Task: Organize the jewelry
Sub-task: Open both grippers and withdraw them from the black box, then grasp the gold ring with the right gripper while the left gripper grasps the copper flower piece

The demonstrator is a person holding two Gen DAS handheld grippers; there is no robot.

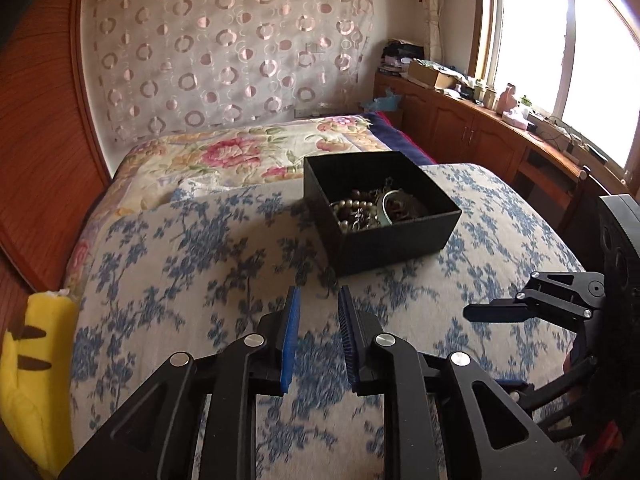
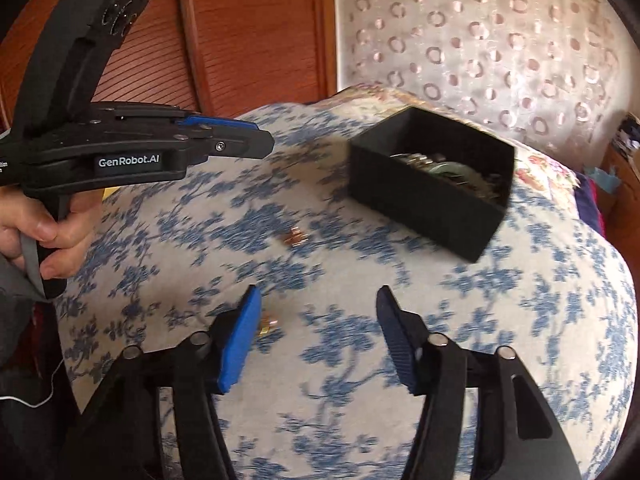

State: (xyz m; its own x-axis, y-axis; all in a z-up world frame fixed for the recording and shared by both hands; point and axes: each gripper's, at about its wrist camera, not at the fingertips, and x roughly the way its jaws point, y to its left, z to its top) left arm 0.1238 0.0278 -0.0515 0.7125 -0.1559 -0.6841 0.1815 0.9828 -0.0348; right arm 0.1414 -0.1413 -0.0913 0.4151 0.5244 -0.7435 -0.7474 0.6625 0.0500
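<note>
On the bed (image 2: 400,360), box (image 2: 430,182) contents were blurred — "GenRobot.AI" marked the left tongs (image 1: 319,300), narrowly parted, empty; right tongs (image 2: 318,292) gaped wide, empty.

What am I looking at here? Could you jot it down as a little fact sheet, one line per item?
Place: bed with a blue-flowered blanket
Box: open black box on the blanket, holding beads and other jewelry
Loose pieces: two small gold-coloured items, one mid-blanket, one beside the right gripper's blue finger
Left gripper: open narrowly, holding nothing
Right gripper: open wide, holding nothing
</note>
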